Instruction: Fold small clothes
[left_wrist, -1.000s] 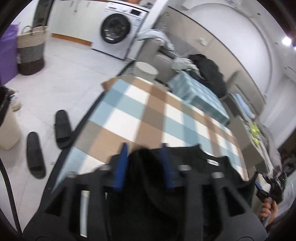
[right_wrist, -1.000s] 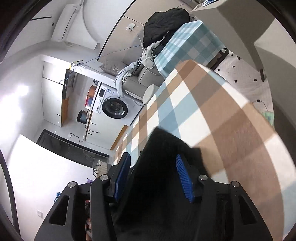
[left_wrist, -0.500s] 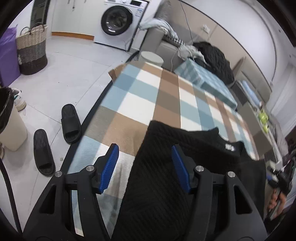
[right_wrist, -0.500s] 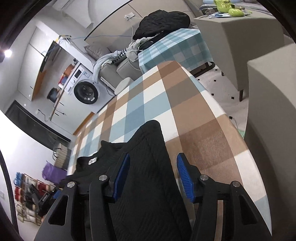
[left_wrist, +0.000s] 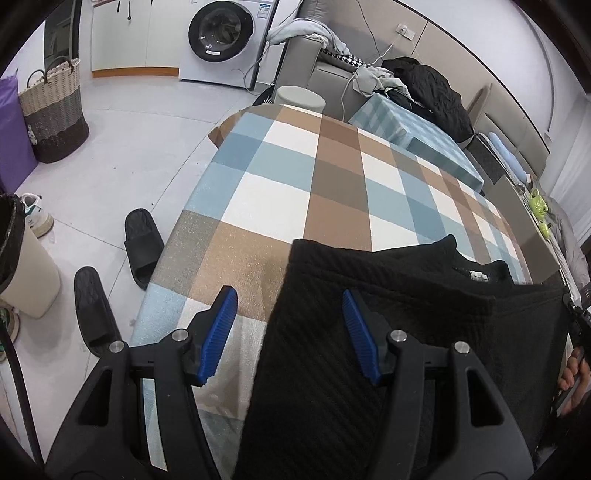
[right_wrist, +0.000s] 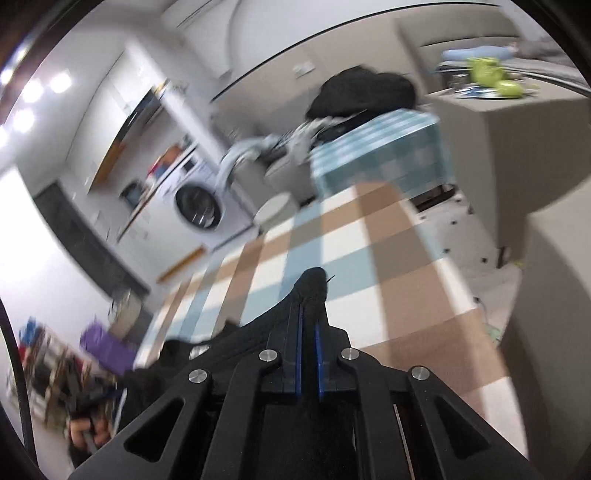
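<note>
A black ribbed knit garment (left_wrist: 388, 332) lies on the table covered with a brown, blue and white checked cloth (left_wrist: 295, 177); its neck label (left_wrist: 479, 275) faces up on the right. My left gripper (left_wrist: 288, 325) hangs open over the garment's left edge. One blue pad (left_wrist: 221, 328) is above the cloth and the other above the knit, and neither presses on it. In the right wrist view my right gripper (right_wrist: 308, 317) is shut on a corner of the black garment (right_wrist: 313, 282), which pokes out past the pads.
Black slippers (left_wrist: 142, 243), a woven basket (left_wrist: 51, 110) and a bin (left_wrist: 22, 258) stand on the floor to the left. Behind the table are a round stool (left_wrist: 300, 96), a washing machine (left_wrist: 221, 35), and a small blue-checked table (left_wrist: 413, 129) beside a black jacket (left_wrist: 432, 88).
My left gripper opened wider, let the garment go and sank toward the table, where the knit now lies flat. My right gripper rolled and closed on the garment's corner.
</note>
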